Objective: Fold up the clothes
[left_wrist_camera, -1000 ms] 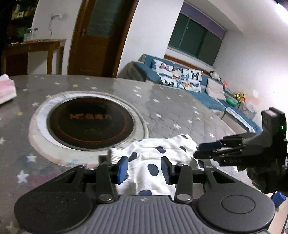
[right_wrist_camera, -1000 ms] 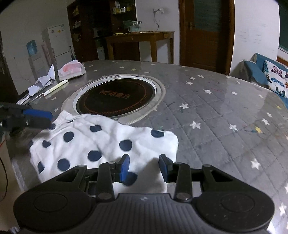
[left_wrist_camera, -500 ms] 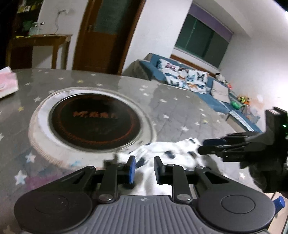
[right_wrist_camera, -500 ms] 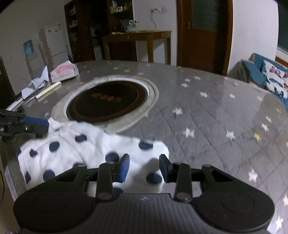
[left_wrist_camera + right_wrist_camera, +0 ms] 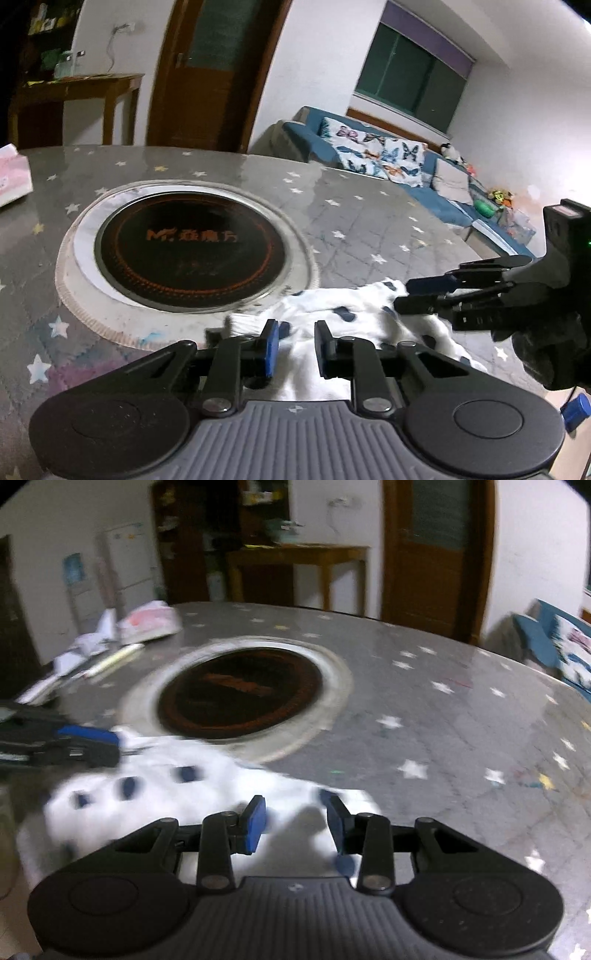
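A white garment with dark blue dots [image 5: 354,314] lies bunched at the near edge of the grey star-patterned table [image 5: 351,229]; it also shows, blurred, in the right wrist view [image 5: 192,786]. My left gripper [image 5: 295,345] sits over the garment's left end with a gap between its jaws and white cloth in that gap. My right gripper [image 5: 295,821] is over the garment's right end, jaws apart. In the left wrist view the right gripper [image 5: 417,295] reaches in from the right, fingertips at the cloth.
A round black induction cooktop [image 5: 190,245] with a pale ring is set in the table just beyond the garment. A pink tissue pack [image 5: 149,624], papers and a pen [image 5: 114,659] lie at the table's far left. A blue sofa [image 5: 406,166] stands beyond the table.
The garment has been drawn toward the near edge and bunched up. The left jaws narrowed, then widened slightly. The right jaws opened wider. Both views are motion-blurred now.
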### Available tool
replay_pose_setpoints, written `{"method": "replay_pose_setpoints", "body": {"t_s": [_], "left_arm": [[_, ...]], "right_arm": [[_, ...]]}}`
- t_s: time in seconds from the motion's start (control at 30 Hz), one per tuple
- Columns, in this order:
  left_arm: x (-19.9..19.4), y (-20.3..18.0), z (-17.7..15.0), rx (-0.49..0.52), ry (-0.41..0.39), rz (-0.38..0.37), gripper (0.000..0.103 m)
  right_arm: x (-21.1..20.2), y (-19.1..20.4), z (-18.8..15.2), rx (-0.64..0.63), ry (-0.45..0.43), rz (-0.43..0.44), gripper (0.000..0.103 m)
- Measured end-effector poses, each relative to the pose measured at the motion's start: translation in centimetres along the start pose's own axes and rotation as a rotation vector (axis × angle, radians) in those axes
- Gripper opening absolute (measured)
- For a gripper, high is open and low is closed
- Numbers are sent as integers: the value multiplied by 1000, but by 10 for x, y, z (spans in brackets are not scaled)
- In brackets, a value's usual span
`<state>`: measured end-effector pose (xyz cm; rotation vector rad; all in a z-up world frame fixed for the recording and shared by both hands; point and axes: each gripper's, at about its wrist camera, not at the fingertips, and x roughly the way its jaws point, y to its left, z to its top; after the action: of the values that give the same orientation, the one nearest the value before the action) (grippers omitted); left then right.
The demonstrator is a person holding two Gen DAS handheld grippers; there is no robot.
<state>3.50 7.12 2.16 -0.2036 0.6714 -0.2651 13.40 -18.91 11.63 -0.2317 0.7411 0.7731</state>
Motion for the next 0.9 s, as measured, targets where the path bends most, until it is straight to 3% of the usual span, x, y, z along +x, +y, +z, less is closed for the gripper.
{"method": "replay_pose_setpoints", "body": {"t_s": [0.13,0.3,0.5,0.9], "left_arm": [[2,-1,-6,6,16,12,22],[5,1,-13,4,26,25,22],[3,1,-16,9,22,29,22],[-1,-1,-22,17,5,37,22]], "right_arm": [[-9,40,-4,-69,-5,133,37],[-4,82,-14,-129,15,237,37],[-11,107,-33,-202,18,237,37],[-49,66,-61,-56,10,161,37]]}}
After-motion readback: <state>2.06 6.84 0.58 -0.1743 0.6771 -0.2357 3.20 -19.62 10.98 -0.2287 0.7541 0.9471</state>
